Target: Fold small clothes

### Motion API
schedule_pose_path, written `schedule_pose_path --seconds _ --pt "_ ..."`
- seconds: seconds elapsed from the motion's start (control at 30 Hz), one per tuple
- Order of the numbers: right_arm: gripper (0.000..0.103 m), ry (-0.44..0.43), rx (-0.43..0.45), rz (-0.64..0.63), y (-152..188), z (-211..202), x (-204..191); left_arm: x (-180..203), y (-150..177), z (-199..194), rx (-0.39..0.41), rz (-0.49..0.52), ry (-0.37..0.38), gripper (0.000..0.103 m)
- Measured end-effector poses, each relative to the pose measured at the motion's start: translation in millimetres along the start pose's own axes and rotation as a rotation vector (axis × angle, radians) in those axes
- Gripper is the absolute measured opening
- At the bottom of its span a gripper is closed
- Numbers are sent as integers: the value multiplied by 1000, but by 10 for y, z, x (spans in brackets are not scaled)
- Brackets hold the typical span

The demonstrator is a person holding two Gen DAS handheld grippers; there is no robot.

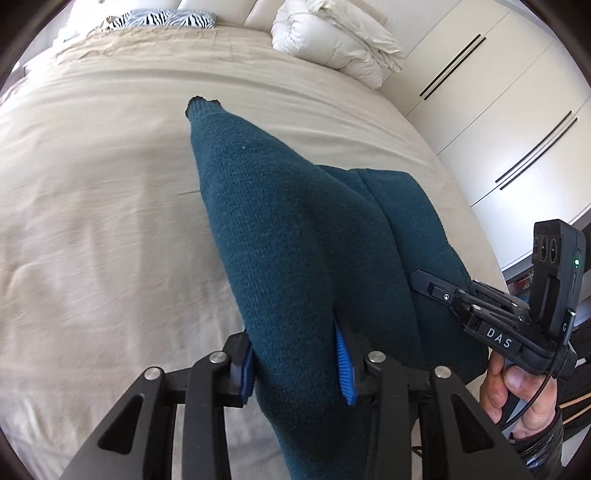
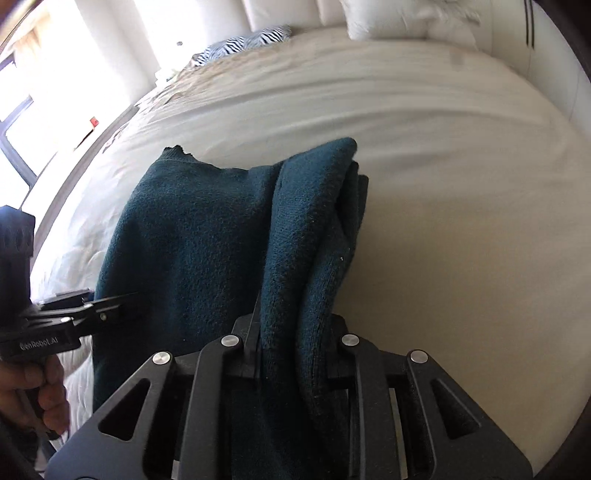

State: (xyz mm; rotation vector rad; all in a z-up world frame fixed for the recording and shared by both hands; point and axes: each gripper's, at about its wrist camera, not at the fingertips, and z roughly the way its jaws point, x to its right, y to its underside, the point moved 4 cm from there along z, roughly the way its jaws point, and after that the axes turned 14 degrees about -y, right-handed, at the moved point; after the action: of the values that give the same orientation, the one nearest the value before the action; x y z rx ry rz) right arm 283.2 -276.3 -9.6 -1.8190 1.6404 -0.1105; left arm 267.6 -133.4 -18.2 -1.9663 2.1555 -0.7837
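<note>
A dark teal knit garment hangs bunched above the beige bed sheet, held up at two spots. In the left wrist view my left gripper is shut on one fold, and its blue pads press the cloth from both sides. My right gripper bites the garment's right edge, with a hand on its handle. In the right wrist view my right gripper is shut on a thick, layered fold of the garment. My left gripper reaches into the cloth from the left.
A folded white duvet and a zebra-print pillow lie at the head of the bed. White wardrobe doors stand close on the right. A bright window is beyond the bed's left edge. Bare sheet spreads around the garment.
</note>
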Motion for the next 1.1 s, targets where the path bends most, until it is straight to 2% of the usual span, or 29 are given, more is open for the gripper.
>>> schedule_pose_path --seconds 0.17,0.37,0.47,0.6,0.8,0.97,1.1 --pt "19 -26 25 -87 251 -218 -697 -297 348 -546 38 -5 -31 38" --pt "19 -101 13 -122 635 -219 -1513 -818 723 -1036 55 -30 -82 38" --pt "19 -140 -1 -108 824 -127 -1790 -1012 874 -1164 58 -45 -101 38" --pt "19 -156 -11 -96 1032 -13 -1989 -1260 1114 -1147 39 -73 -103 38" --pt "19 -140 -50 -25 1336 265 -1869 -1476 1333 -812 -17 -95 -105 40" --pt "22 -260 -34 132 1543 383 -1526 -1524 1444 -771 2 -109 -90 45" --pt "24 -326 -16 192 1701 407 -1341 -1527 1490 -735 12 -102 -109 49"
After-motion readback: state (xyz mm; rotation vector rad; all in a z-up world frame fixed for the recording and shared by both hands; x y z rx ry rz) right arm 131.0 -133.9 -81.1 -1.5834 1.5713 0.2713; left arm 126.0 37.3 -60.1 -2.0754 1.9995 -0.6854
